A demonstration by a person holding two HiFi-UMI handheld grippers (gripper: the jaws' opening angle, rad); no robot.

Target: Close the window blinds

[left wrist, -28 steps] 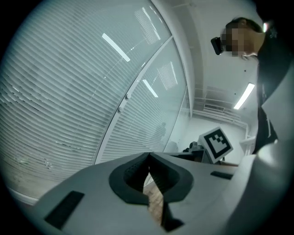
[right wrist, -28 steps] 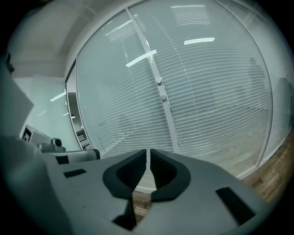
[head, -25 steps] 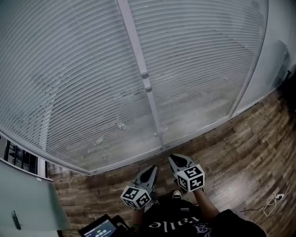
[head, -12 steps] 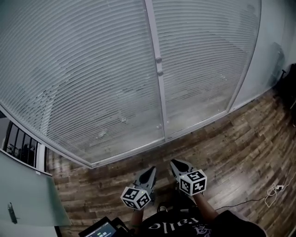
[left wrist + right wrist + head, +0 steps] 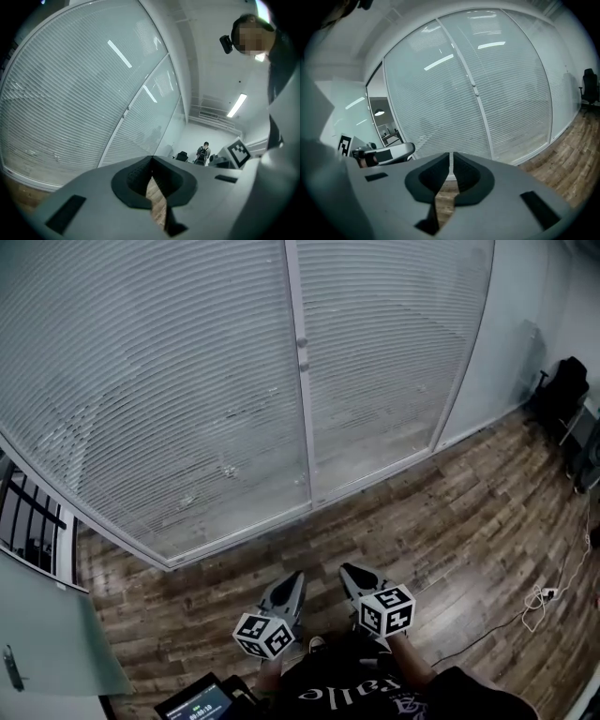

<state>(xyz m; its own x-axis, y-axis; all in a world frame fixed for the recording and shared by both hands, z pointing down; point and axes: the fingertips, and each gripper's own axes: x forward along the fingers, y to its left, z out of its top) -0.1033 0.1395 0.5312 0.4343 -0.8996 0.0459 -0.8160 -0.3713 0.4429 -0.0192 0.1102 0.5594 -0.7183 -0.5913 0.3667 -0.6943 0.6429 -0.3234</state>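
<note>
White shirt lettering [image 5: 330, 697] partly legible: "ralle". Left tongs [image 5: 293, 579] and right tongs [image 5: 349, 572] pressed together, empty, well short of window blinds [image 5: 187, 381].

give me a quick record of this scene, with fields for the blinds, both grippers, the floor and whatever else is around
blinds: lowered across both window panels, slats horizontal
post: upright between the two panels, small knobs on it
left gripper: jaws together, nothing between them, low over the floor, apart from the blinds
right gripper: jaws together, empty, beside the left one
floor: wood planks
other: black chair at far right by the wall; cable lying on the floor at right
</note>
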